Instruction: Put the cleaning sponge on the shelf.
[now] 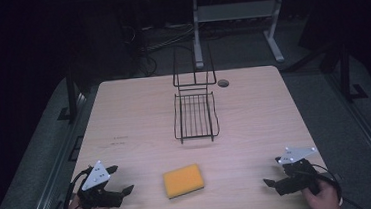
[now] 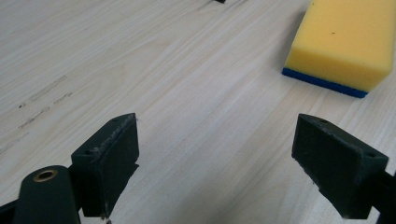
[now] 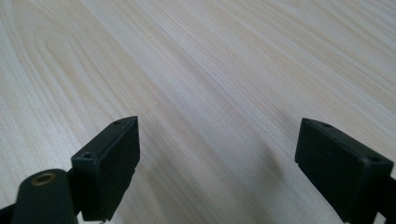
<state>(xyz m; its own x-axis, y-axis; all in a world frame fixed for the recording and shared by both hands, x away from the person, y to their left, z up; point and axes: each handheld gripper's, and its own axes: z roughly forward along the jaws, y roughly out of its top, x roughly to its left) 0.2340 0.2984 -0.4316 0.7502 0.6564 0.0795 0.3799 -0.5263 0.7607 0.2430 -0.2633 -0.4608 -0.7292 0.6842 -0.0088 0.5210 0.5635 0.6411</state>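
Note:
A yellow sponge (image 1: 183, 180) with a blue underside lies flat near the table's front edge, at the middle. In the left gripper view the sponge (image 2: 344, 42) sits ahead and to the right, apart from the jaws. My left gripper (image 1: 123, 194) rests at the front left, open, with bare wood between its jaws (image 2: 215, 158). My right gripper (image 1: 270, 183) is at the front right, open as well, over bare table (image 3: 217, 163). A black wire rack (image 1: 195, 114) stands at the table's middle, beyond the sponge.
The light wooden table (image 1: 124, 114) has a round cable hole (image 1: 223, 83) near its far edge, right of the rack. Beyond the table stand a desk frame's white legs (image 1: 197, 33) on a dark floor with cables.

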